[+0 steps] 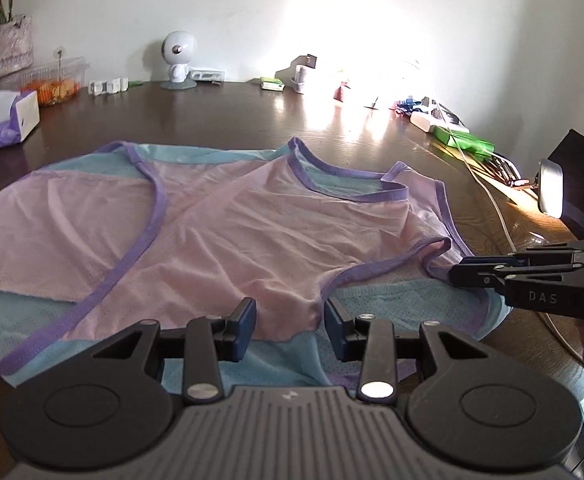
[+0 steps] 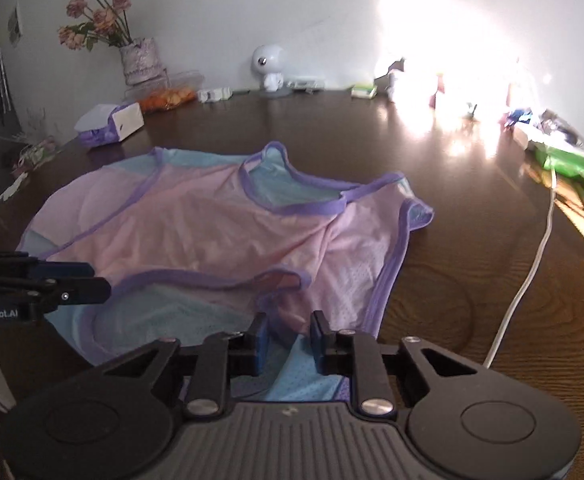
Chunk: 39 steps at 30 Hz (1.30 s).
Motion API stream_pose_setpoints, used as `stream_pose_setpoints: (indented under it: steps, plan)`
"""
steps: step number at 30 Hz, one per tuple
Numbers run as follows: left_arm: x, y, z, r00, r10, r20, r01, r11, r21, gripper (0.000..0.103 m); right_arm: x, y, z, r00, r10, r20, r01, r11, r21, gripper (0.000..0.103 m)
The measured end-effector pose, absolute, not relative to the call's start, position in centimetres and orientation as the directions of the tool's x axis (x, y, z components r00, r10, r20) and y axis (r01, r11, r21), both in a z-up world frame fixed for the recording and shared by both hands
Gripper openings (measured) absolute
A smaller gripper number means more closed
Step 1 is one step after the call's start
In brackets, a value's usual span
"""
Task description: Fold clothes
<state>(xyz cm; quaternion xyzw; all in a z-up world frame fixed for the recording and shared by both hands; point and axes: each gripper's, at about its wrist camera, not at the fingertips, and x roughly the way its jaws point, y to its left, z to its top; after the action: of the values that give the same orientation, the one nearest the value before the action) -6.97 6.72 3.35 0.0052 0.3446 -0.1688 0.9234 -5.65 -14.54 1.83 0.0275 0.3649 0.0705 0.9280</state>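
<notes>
A pink and light-blue mesh vest with purple trim (image 1: pixel 227 240) lies spread on the dark wooden table (image 1: pixel 251 112); it also shows in the right wrist view (image 2: pixel 219 228). Its pink front is partly folded over the blue back. My left gripper (image 1: pixel 289 316) is open, its fingers either side of the pink hem at the vest's near edge. My right gripper (image 2: pixel 289 332) is open over the near edge by the armhole trim. The right gripper shows from the side in the left wrist view (image 1: pixel 458 270), at the vest's right corner. The left gripper shows at the left of the right wrist view (image 2: pixel 99 280).
Along the back wall stand a flower vase (image 2: pixel 139 60), a tissue box (image 1: pixel 3 120), a fruit container (image 1: pixel 51 80), a white robot figure (image 1: pixel 177 58) and small clutter. A white cable (image 2: pixel 532 264) runs along the right side. A lamp (image 1: pixel 550 188) shines at the right.
</notes>
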Motion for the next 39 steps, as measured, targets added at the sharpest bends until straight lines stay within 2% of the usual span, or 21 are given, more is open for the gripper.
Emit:
stream_pose_setpoints:
  steps: [2,5,7,8,11,12,13,14,19,23,24,25,26,28,29,33,37,39]
  plan:
    - [-7.4,6.6,3.5,0.719,-0.312,-0.621,0.325,0.941,-0.096,0.038,-6.8,-14.5,1.8,0.716,0.165,-0.679,-0.132,0.986,0.101,0.005]
    - [-7.5,6.7,3.3,0.72,-0.311,-0.621,0.315,0.943,-0.107,0.041,-6.7,-15.2,3.2,0.739,0.191,-0.646,-0.138,0.981,0.133,0.011]
    - [-7.4,6.6,3.0,0.714,-0.303,-0.631,0.305,0.946,-0.109,0.041,-5.5,-15.8,4.0,0.769,0.209,-0.604,-0.125,0.976,0.178,0.038]
    - [-7.4,6.5,3.0,0.711,-0.302,-0.635,0.305,0.946,-0.108,0.041,-4.6,-15.9,4.0,0.777,0.211,-0.593,-0.119,0.974,0.191,0.042]
    - [-7.8,6.4,3.0,0.712,-0.3,-0.635,0.312,0.945,-0.097,0.041,-1.7,-15.3,2.9,0.755,0.204,-0.623,-0.101,0.975,0.196,0.04]
    - [-7.9,6.4,2.9,0.712,-0.3,-0.635,0.311,0.945,-0.097,0.042,-1.2,-15.0,2.3,0.739,0.196,-0.645,-0.091,0.977,0.194,0.029]
    - [-7.9,6.5,2.8,0.714,-0.298,-0.634,0.306,0.947,-0.1,0.043,-0.7,-14.7,1.7,0.722,0.189,-0.666,-0.08,0.978,0.191,0.006]
    - [-7.8,6.7,2.7,0.713,-0.296,-0.636,0.3,0.948,-0.106,0.043,-0.7,-14.6,1.6,0.718,0.185,-0.671,-0.075,0.979,0.19,0.0]
    - [-7.2,6.9,2.6,0.712,-0.307,-0.632,0.3,0.946,-0.122,0.043,-2.0,-14.5,1.8,0.726,0.176,-0.665,-0.062,0.979,0.193,0.002]
    - [-6.8,6.2,2.9,0.715,-0.324,-0.619,0.325,0.939,-0.116,0.044,-3.0,-14.5,1.9,0.732,0.169,-0.66,-0.051,0.98,0.195,0.007]
    - [-6.8,6.0,2.9,0.716,-0.328,-0.616,0.33,0.937,-0.116,0.044,-3.2,-14.5,2.0,0.733,0.167,-0.659,-0.048,0.98,0.195,0.014]
    - [-6.9,5.9,3.0,0.716,-0.331,-0.614,0.333,0.936,-0.116,0.046,-3.5,-14.5,2.0,0.735,0.165,-0.658,-0.045,0.98,0.196,0.026]
    - [-6.9,5.9,3.0,0.715,-0.333,-0.615,0.336,0.935,-0.116,0.046,-3.7,-14.5,2.0,0.736,0.164,-0.657,-0.042,0.98,0.197,0.026]
    - [-7.0,5.8,2.9,0.714,-0.329,-0.618,0.337,0.935,-0.108,0.047,-3.5,-14.3,1.9,0.722,0.178,-0.669,-0.054,0.978,0.202,0.001]
    - [-7.1,5.8,2.8,0.714,-0.324,-0.621,0.336,0.936,-0.103,0.047,-3.5,-14.2,2.0,0.715,0.191,-0.673,-0.06,0.975,0.213,0.0]
    - [-6.9,5.0,3.4,0.709,-0.35,-0.612,0.358,0.927,-0.116,0.047,-5.1,-14.1,2.7,0.704,0.247,-0.666,-0.106,0.963,0.246,0.001]
    - [-6.2,2.8,4.5,0.68,-0.423,-0.599,0.431,0.891,-0.141,0.047,-4.7,-15.1,4.4,0.701,0.305,-0.645,-0.15,0.947,0.285,0.019]
    - [-5.3,0.9,4.7,0.624,-0.471,-0.623,0.469,0.864,-0.184,0.047,-2.7,-16.2,5.3,0.733,0.249,-0.633,-0.102,0.96,0.261,0.02]
